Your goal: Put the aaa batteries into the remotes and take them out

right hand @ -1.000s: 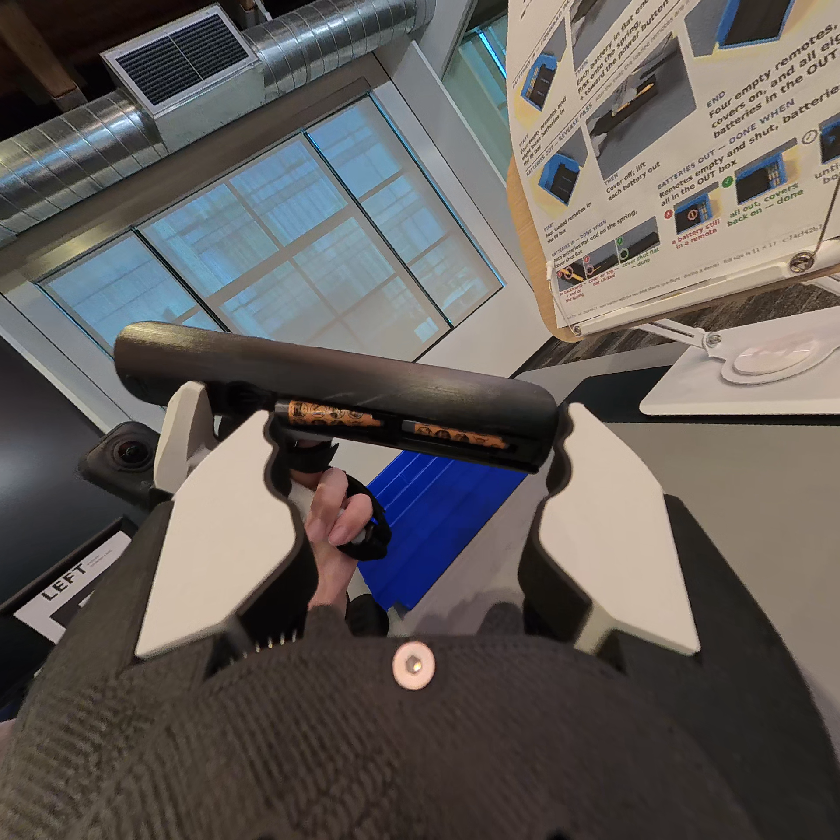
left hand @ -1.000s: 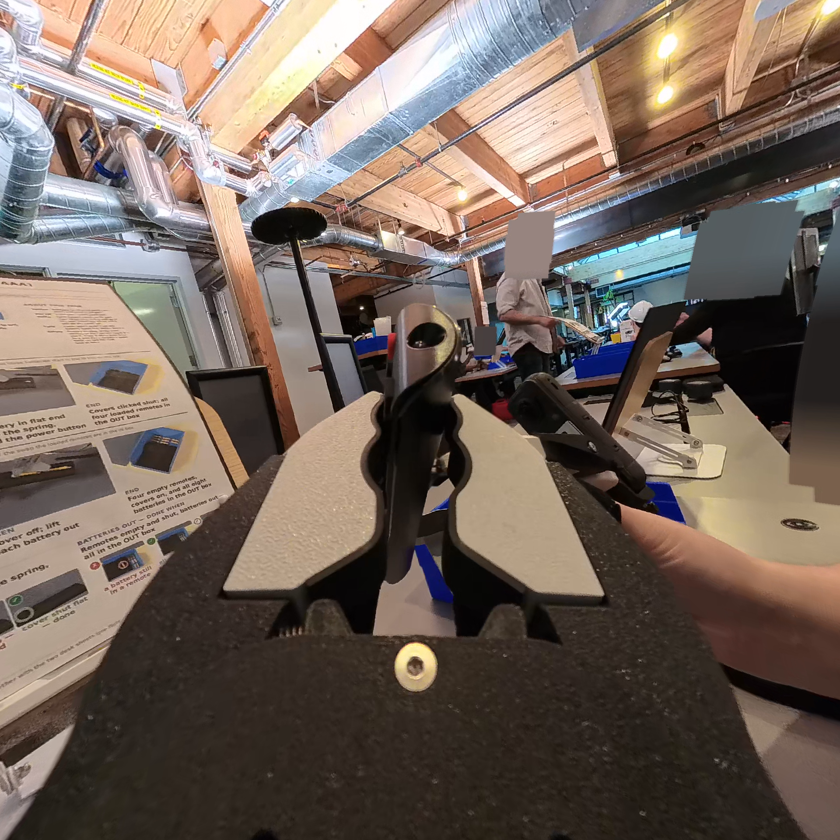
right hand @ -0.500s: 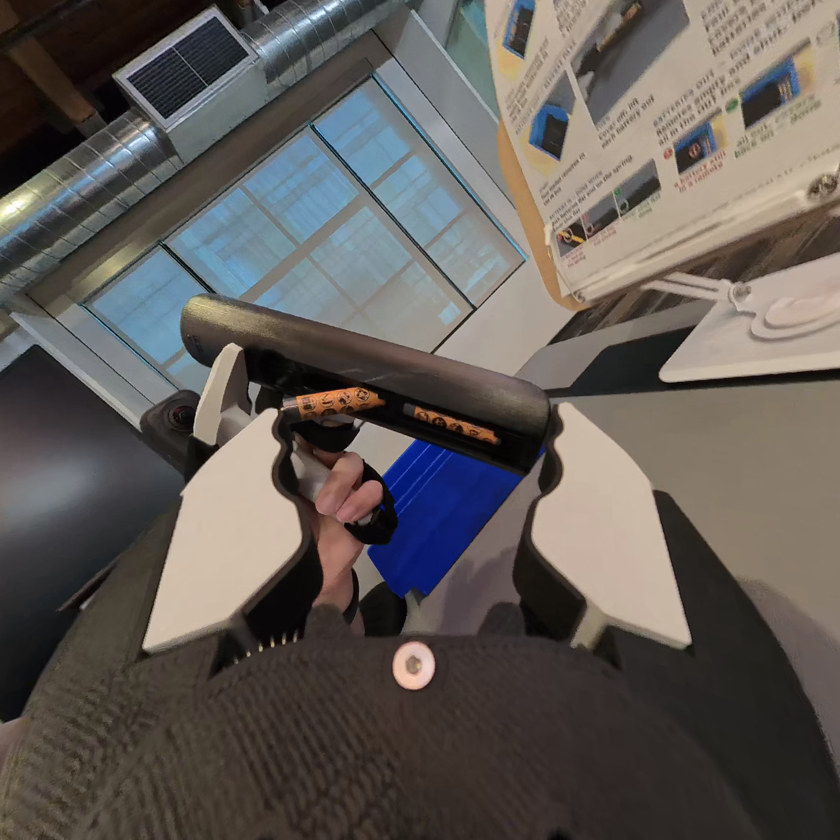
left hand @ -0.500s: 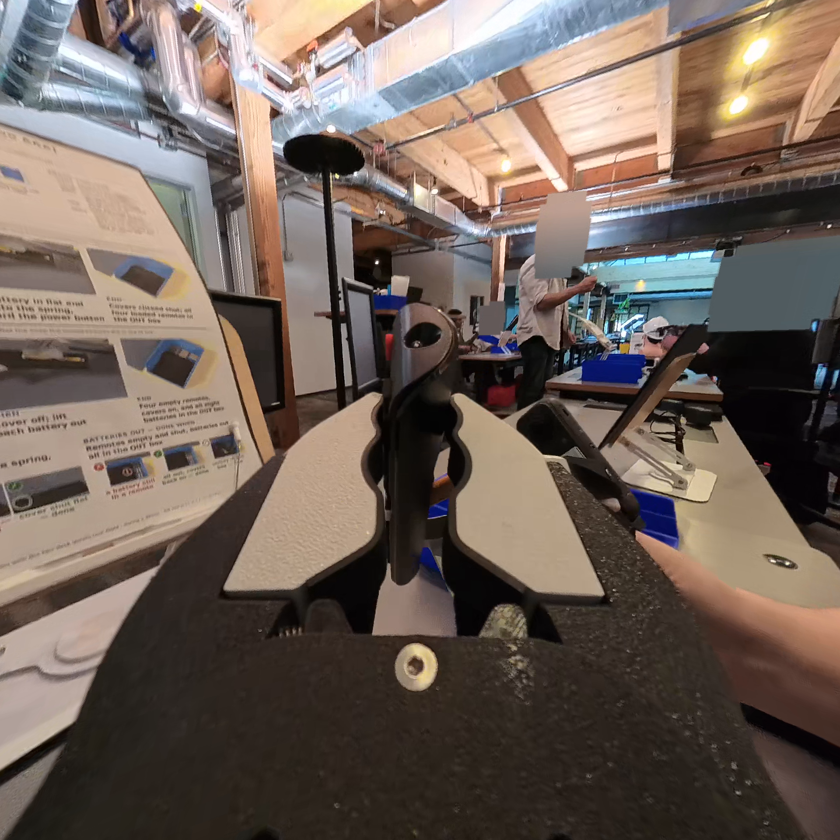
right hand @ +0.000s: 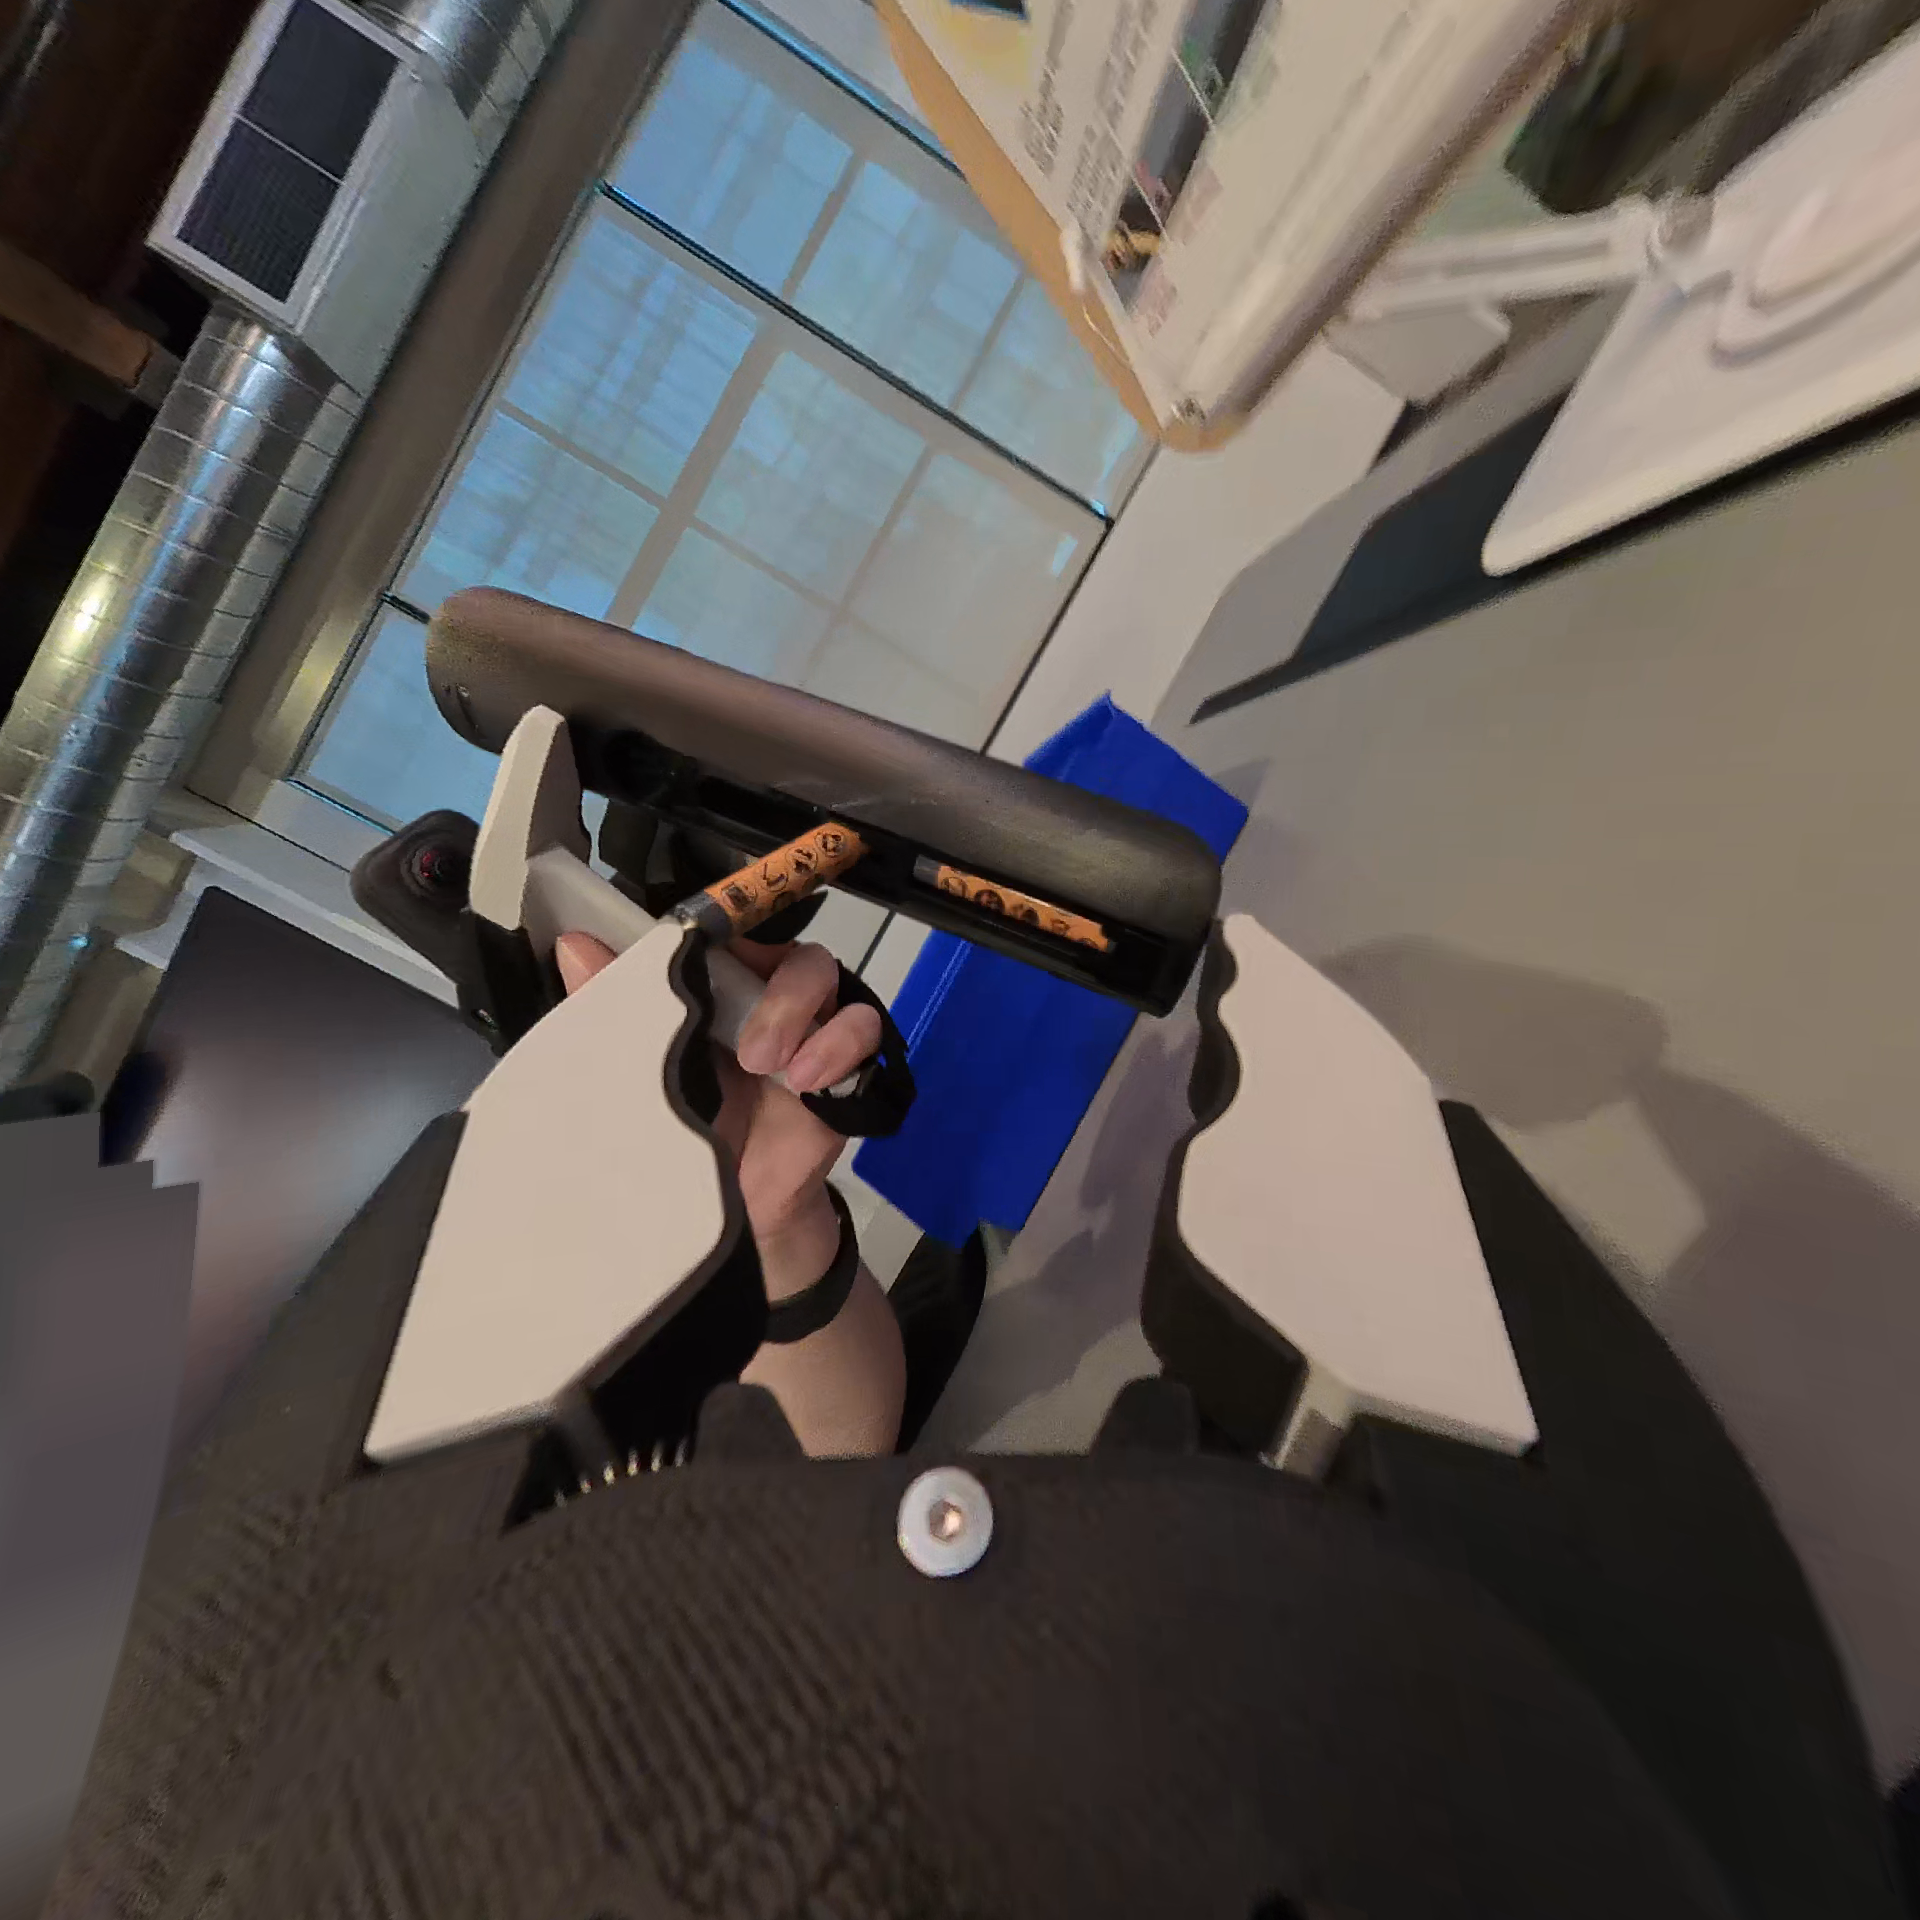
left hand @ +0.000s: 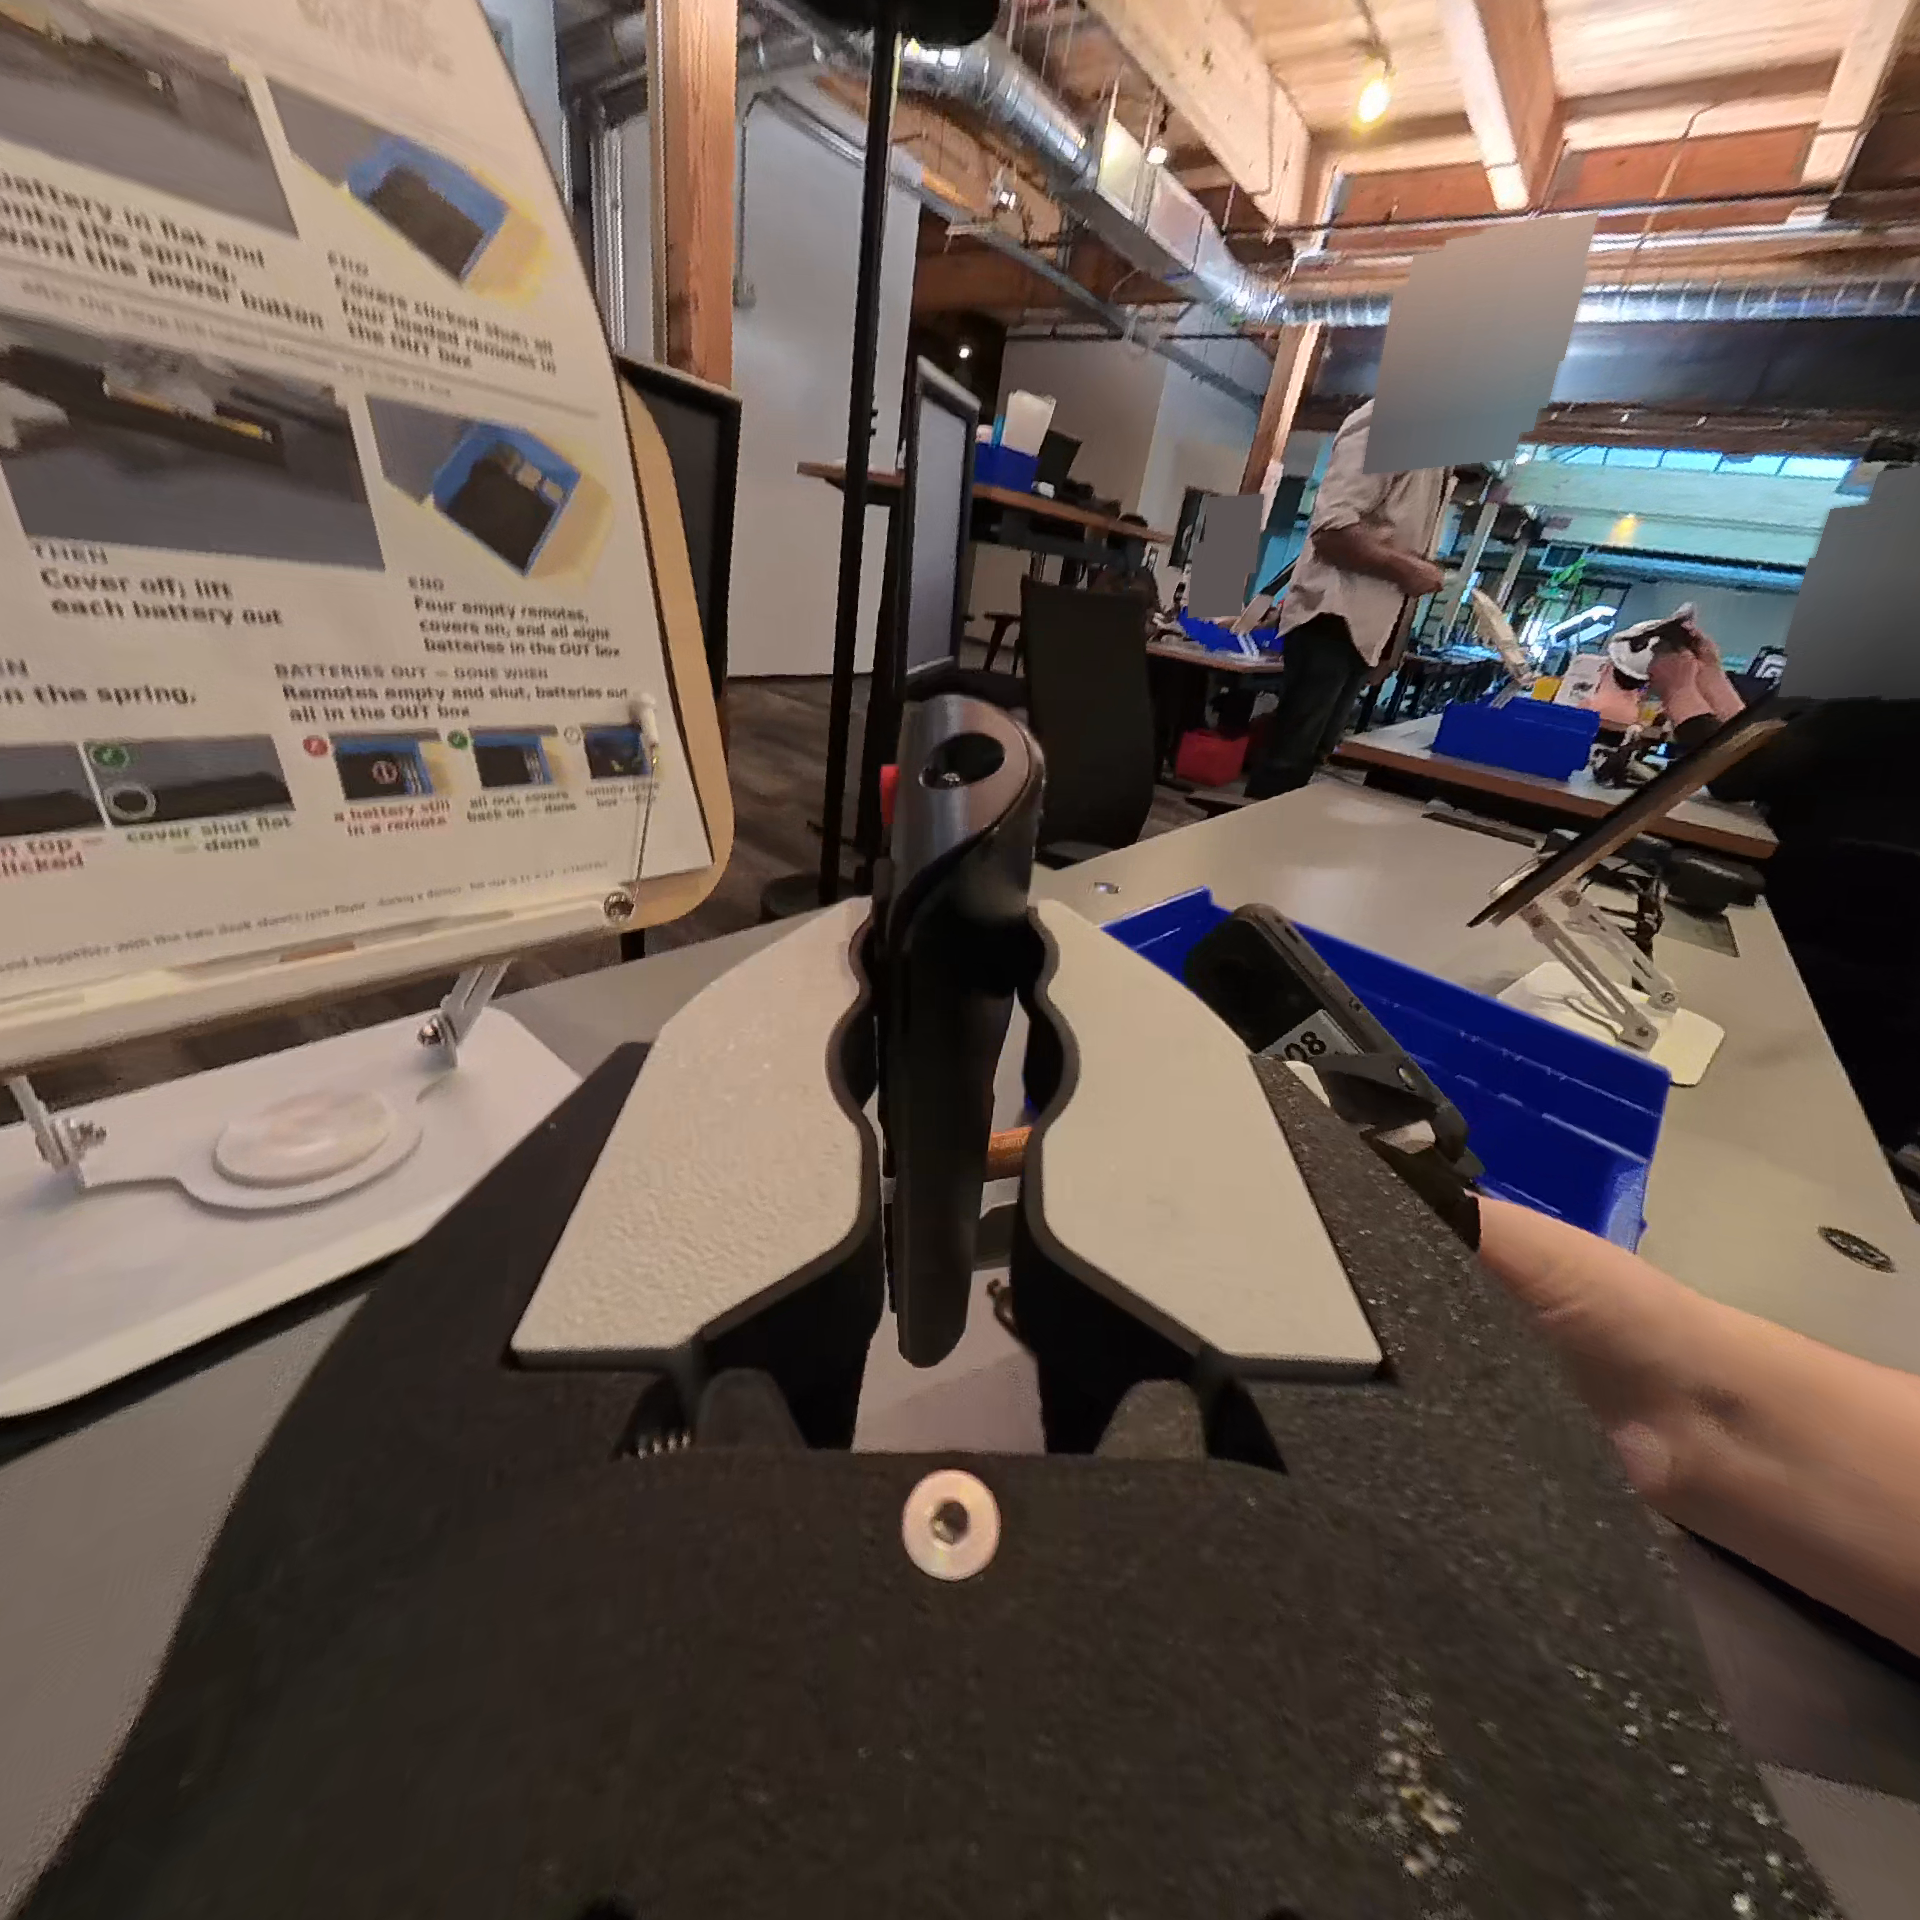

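My left gripper (left hand: 951, 920) is shut on a black remote (left hand: 956, 800) and holds it on edge above the table. In the right wrist view the remote (right hand: 831, 748) shows its open battery compartment. One orange battery (right hand: 779, 873) is tilted, with one end out of the compartment and resting against my right gripper's left fingertip (right hand: 665, 956). A second orange battery (right hand: 1023, 909) lies flat in the compartment. My right gripper (right hand: 951, 940) is open, its fingers spread under the remote and pressing on nothing. The left gripper's white finger (right hand: 530, 821) clamps the remote's far end.
A blue bin (left hand: 1507, 1060) stands on the grey table (left hand: 1351, 862) just behind the remote. An instruction board (left hand: 312, 468) stands on a white base (left hand: 260, 1164) at the left. A second stand (left hand: 1600, 935) is at the right. A hand (left hand: 1662, 1382) reaches in from the right.
One battery has tipped out of the compartment at one end. My right gripper's jaws have narrowed and its view has tilted. My left gripper has tilted down, still holding the remote.
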### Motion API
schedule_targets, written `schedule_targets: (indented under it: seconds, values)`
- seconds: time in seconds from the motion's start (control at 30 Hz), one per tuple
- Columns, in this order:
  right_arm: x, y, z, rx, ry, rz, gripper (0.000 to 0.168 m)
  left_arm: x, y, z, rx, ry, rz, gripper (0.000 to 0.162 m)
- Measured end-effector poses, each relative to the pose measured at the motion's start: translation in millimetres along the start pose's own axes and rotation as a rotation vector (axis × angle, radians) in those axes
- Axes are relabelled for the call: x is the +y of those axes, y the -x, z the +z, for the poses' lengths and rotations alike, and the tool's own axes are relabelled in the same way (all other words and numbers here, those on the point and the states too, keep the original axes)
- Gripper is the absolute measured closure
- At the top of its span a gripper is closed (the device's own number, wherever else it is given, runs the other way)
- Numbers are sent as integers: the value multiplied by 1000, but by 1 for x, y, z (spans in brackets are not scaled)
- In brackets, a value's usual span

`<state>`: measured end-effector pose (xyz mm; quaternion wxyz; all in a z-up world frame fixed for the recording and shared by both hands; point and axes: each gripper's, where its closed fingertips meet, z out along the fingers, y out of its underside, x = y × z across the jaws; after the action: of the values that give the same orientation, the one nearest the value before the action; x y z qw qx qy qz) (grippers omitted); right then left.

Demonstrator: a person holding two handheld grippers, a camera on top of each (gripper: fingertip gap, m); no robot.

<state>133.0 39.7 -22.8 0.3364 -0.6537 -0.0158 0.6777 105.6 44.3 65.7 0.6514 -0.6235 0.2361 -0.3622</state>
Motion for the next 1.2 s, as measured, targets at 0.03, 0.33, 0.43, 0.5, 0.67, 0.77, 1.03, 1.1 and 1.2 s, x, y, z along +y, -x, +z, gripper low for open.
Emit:
schedule_targets:
  seconds: [0.03,0.33,0.43,0.5,0.67,0.77,1.03,1.1,1.2]
  values:
    - [3,-5,0,9,15,33,76,6,2,2,-6,20,-5,138]
    - [14,-21,-2,39,97,106,76,26,10,7,-14,116,-18,138]
    - [12,-13,-4,-5,96,81,124,32,7,9,-45,158,110,138]
    - [11,-10,-4,-18,92,88,117,34,2,10,-37,169,135,138]
    - [13,-3,-1,-101,86,159,122,40,-3,12,-12,197,139,138]
    - [12,-1,0,-178,61,277,124,40,-4,12,-14,195,164,138]
    - [33,4,6,-244,145,344,167,37,-10,11,3,192,188,138]
    - [34,4,5,-205,183,239,167,34,-8,10,-7,192,203,138]
    - [40,13,5,-133,308,-73,167,23,-3,4,-17,193,223,138]
